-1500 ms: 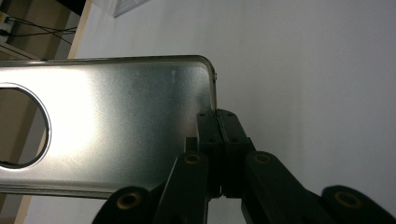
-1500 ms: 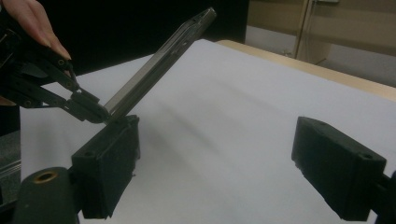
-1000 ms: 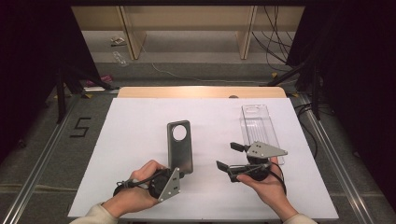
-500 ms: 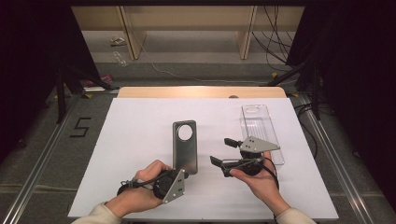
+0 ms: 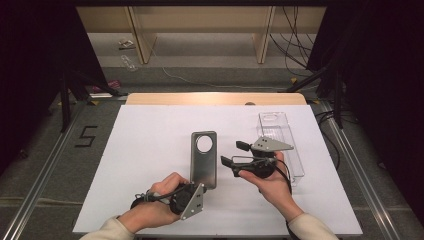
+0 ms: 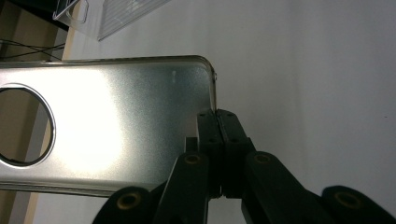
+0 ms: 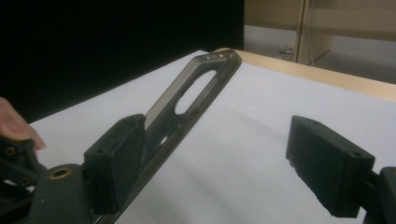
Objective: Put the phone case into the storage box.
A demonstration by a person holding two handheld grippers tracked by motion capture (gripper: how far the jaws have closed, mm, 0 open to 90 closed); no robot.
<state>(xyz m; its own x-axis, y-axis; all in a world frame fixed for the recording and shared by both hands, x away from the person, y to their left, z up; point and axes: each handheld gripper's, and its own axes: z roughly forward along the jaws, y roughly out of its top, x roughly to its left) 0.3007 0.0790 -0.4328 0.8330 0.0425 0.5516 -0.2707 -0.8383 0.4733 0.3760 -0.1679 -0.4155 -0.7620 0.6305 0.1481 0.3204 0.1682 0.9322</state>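
A grey see-through phone case [image 5: 204,162] with a round camera hole lies lengthwise near the middle of the white table [image 5: 150,135]. My left gripper [image 5: 201,186] is shut on its near short edge, and the left gripper view shows the pads clamped on the rim of the case [image 6: 116,130]. Just right of the case, my right gripper [image 5: 232,153] points at its long side. It is open, its jaws have just been closing a little, and only bare table lies between them. In the right gripper view the case [image 7: 196,93] runs along behind the left pad [image 7: 116,158].
A clear plastic package tray [image 5: 282,140] lies at the right of the table, just behind my right hand. A wooden strip [image 5: 215,98] edges the far side. Beyond it are floor, cables and a shelf frame. Dark curtains stand on both sides.
The case has shifted right and turned straighter in my left gripper's hold. My right gripper has moved left and slightly away from me, closer to the case's side.
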